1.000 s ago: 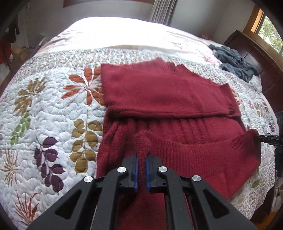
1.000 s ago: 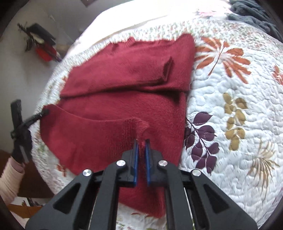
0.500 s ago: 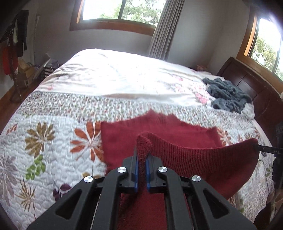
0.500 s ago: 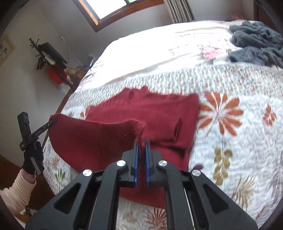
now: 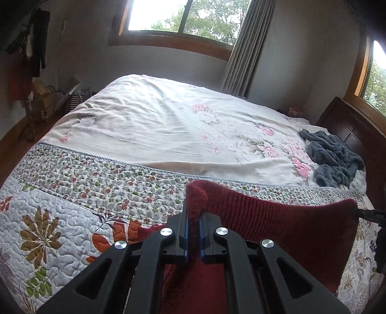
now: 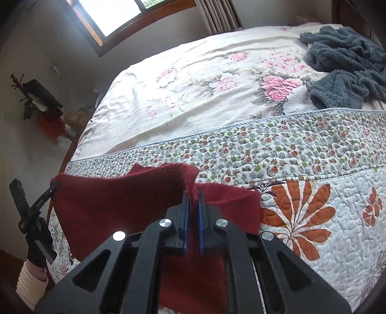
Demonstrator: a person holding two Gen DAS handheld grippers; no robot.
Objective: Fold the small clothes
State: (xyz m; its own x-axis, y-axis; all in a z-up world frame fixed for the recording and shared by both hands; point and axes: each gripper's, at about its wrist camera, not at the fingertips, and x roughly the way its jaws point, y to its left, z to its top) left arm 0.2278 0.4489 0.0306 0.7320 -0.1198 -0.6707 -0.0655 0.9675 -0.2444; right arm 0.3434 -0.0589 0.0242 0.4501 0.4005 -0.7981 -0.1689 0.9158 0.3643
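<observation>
Sweater (image 5: 289, 229): held up over the near part of the quilt (image 5: 72, 205), one edge corner in each gripper.
Left gripper (image 5: 193, 231): at the sweater's left corner.
Right gripper (image 6: 192, 217): at its right corner.
Sheet (image 5: 168, 125): beyond the quilt, across the far half of the bed.
Towel (image 5: 335, 157): bunched on the sheet, far right, beside the headboard (image 5: 349, 130).
Window (image 5: 183, 19): behind the bed.

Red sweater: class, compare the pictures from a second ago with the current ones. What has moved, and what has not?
The hem of the red sweater has been lifted off the quilt and carried forward toward the collar end; both cameras now tilt up to the windows. The left gripper and right gripper stay shut on its two corners. The grey garment has not moved.
</observation>
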